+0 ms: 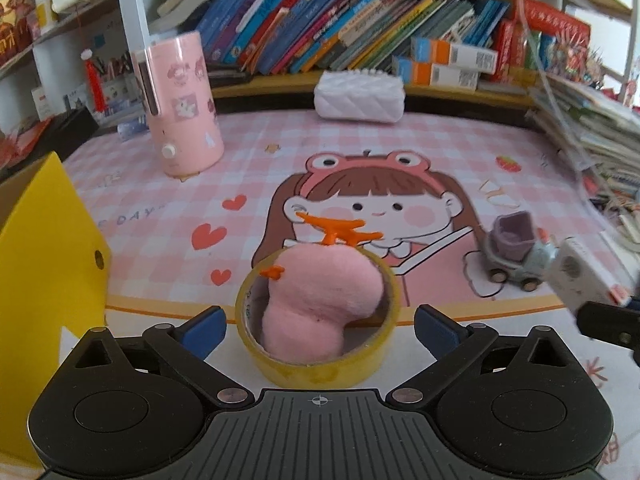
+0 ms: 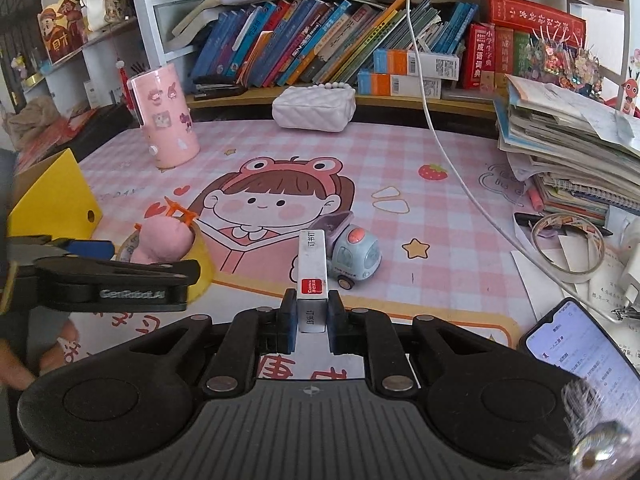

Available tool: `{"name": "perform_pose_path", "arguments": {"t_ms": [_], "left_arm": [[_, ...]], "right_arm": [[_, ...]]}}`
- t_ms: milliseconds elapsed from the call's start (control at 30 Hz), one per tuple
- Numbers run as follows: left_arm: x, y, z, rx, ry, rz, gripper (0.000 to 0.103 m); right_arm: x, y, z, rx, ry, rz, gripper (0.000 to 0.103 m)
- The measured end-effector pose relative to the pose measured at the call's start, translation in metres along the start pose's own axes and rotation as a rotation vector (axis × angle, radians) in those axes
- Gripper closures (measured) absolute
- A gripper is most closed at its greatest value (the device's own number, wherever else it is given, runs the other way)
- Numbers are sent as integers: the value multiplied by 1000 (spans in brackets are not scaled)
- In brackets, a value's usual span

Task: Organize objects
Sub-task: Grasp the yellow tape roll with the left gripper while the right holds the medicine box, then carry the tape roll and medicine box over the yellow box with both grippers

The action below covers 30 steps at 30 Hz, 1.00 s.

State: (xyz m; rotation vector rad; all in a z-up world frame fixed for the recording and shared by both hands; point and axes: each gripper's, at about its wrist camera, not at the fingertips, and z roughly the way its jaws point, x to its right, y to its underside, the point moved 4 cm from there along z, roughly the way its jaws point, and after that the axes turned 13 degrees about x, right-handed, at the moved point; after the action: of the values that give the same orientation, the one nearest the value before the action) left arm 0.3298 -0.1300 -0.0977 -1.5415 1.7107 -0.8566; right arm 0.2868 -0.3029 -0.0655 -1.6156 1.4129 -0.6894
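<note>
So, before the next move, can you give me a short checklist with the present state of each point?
1. Right gripper shut on the small white box: ok.
2. Left gripper open wide: ok.
3. Yellow tape roll lies between the left gripper's fingers, not pressed: ok.
4. Pink plush toy sits inside the roll, so it may lift with it: not ok.
5. Toy truck clear of the held box: cannot tell.
6. Yellow box open for dropping: cannot tell.

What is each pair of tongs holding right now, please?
Left tongs: open, either side of the yellow tape roll, not gripping it.
Right tongs: shut on the small white box.
</note>
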Motion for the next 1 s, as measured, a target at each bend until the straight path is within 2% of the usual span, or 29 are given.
{"name": "perform_pose_path", "arguments": {"t_ms": [67, 133, 233, 500, 767, 1000], "left_arm": [[-1, 1, 7, -20, 17, -19, 3], [-1, 2, 13, -39, 18, -23, 13], [1, 0, 9, -40, 48, -21, 13], [26, -28, -45, 185, 135, 49, 13], [26, -33, -66, 205, 156, 29, 13], [7, -17, -94, 201, 145, -3, 13]], "right_arm": [[1, 1, 1, -5, 0, 1, 90], [1, 2, 1, -9, 2, 1, 90], [3, 2, 0, -7, 4, 2, 90], [5, 1, 0, -9, 10, 26, 90], [-3, 2, -6, 0, -2, 21, 89], [-19, 4, -18, 6, -13, 3, 90]]}}
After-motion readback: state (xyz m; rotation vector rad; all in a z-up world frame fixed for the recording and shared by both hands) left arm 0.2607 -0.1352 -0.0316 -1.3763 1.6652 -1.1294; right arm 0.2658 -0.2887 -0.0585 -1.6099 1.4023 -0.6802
